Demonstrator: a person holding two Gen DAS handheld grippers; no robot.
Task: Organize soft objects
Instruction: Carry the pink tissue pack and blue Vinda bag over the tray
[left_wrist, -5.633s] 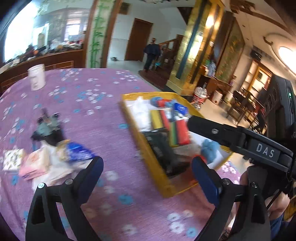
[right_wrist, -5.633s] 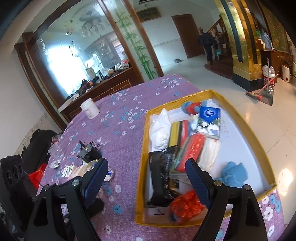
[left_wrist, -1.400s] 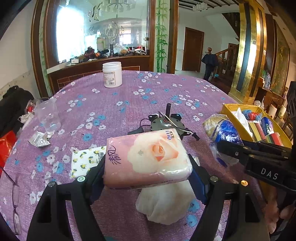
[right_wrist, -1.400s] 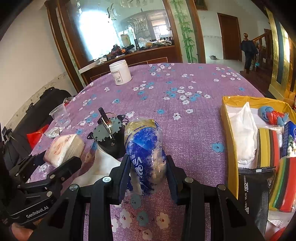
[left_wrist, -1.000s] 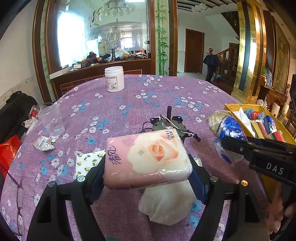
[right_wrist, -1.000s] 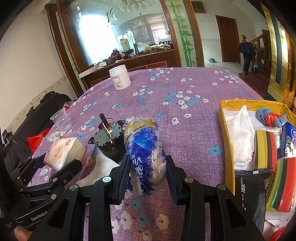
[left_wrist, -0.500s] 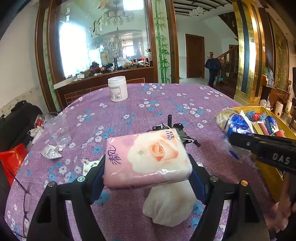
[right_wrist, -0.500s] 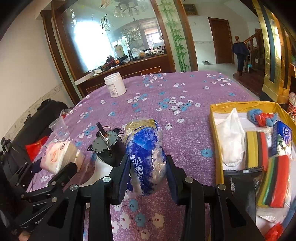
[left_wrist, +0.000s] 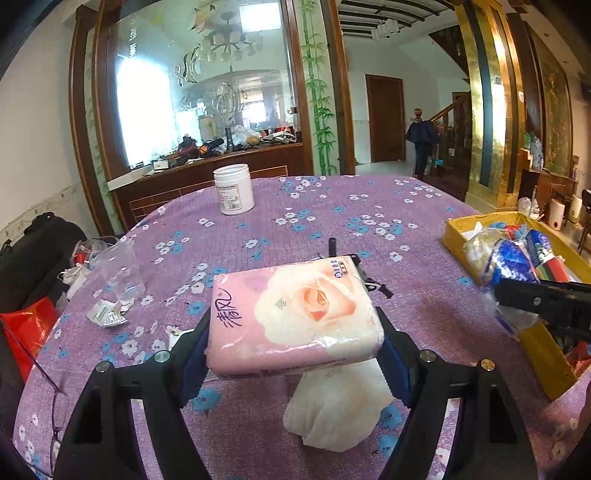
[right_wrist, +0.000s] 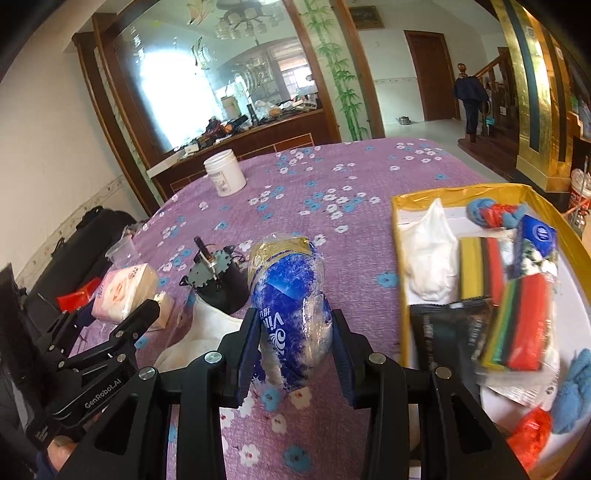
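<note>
1. The table (left_wrist: 332, 206), under a purple flowered cloth, carries everything; the step in hand looks like the carry: both tongs have a soft pack lifted clear of the cloth, and the next move, as I judge it, calls for swinging each one rightward over the tray and letting go in a free spot.
2. The yellow tray (right_wrist: 400, 236) sits at the table's right edge. It holds a white bag, striped sponges, a black pouch, a blue tissue pack, blue cloths and something red-orange; its free space seems to be the white floor near the far right wall.
3. The left gripper (left_wrist: 291, 350) pinches the pink tissue pack (left_wrist: 295, 314) flat across its 2 pads, held above a white cloth (left_wrist: 336, 410) lying on the table.
4. The right gripper (right_wrist: 293, 347) is pressed onto the blue wrapped pack (right_wrist: 291, 295), upright, just left of the tray's near wall.
5. A small black motor (right_wrist: 218, 284) stands beside the white cloth; a white jar (left_wrist: 233, 189) and a clear cup (left_wrist: 122, 269) stand well apart.
</note>
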